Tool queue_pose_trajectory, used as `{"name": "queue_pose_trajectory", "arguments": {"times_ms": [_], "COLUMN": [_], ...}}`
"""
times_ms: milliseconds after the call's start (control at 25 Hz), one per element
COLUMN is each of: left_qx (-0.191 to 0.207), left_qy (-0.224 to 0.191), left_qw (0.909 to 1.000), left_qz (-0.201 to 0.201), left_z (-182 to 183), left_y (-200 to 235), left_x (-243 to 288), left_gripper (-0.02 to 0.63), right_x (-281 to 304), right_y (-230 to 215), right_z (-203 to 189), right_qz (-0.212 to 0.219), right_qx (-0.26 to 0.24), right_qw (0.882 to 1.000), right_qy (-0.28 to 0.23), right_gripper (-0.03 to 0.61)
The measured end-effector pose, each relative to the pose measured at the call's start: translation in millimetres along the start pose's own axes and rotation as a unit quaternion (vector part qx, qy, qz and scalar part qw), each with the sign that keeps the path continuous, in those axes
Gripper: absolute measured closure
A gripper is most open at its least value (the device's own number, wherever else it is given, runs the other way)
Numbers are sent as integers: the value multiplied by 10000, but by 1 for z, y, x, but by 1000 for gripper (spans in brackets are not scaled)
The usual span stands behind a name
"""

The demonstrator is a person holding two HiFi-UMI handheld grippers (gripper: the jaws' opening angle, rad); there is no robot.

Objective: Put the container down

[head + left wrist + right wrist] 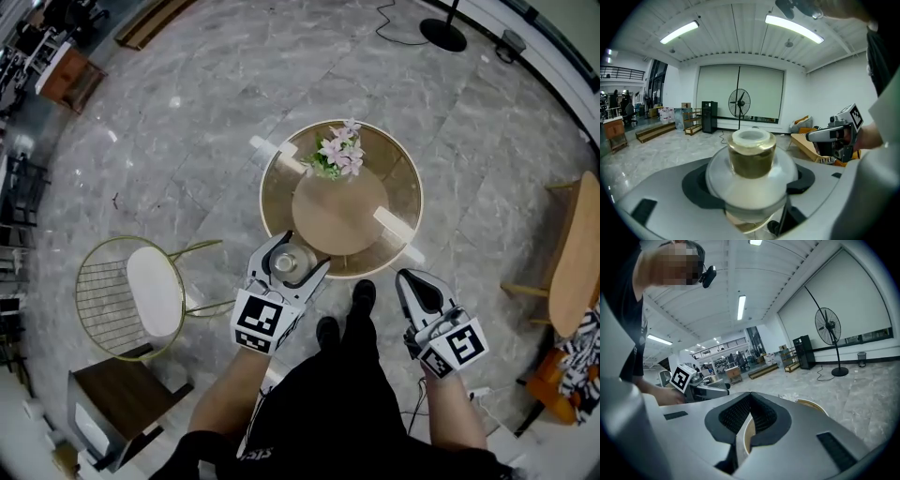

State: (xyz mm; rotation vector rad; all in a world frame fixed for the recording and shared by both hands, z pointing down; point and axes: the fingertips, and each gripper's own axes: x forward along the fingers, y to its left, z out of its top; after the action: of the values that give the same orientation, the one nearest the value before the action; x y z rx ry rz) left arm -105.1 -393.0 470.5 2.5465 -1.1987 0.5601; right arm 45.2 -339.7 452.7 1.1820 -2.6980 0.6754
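Left gripper view: your left gripper [302, 255] is clamping the container [751, 154], jaws closed on its sides, holding it by the near rim of the round table [403, 202]. Your right gripper [750, 411] is hanging with jaws together, empty. You're likely mid-placement: next you're needing to lower onto bare tabletop, then release

Base of container [751, 154]: hidden behind the body of the left tongs [750, 183].
Contents of container: unclear through the tinted wall.
Most of counter [813, 405]: behind the right tongs [749, 408]; only a rim sliver shows.
Distant people [627, 111]: too small to tell.
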Motion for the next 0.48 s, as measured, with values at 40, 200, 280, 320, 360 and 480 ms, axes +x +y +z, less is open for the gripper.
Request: {"name": "queue_pose_trajectory", "arguments": {"times_ms": [40,200,280,320,360,480], "left_qx": [1,-5,8,13,12,11], "left_qy": [28,177,242,277,312,366], "left_qw": [10000,9998,9996,9995,9993,9990], "left_qz": [-12,-107,-151,-170,-191,-248], "left_z": [-8,-45,-63,-73,-84,-114], "left_y": [2,6,8,8,7,4], "left_x": [11,49,66,75,84,109], "left_gripper": [281,281,281,281,281,281], "right_x": [5,23,34,39,43,51], "right_y": [-9,-36,-47,-52,-56,-67], "right_z": [-9,-46,-63,-72,-81,-107], "right_qz": [-12,-31,-6,14,33,84], "right_qx": [27,181,241,269,297,351], "right_qw": [10000,9996,9993,9991,9989,9982], "right_qy": [47,227,289,321,356,489], "right_gripper": [563,563,563,563,563,563]}}
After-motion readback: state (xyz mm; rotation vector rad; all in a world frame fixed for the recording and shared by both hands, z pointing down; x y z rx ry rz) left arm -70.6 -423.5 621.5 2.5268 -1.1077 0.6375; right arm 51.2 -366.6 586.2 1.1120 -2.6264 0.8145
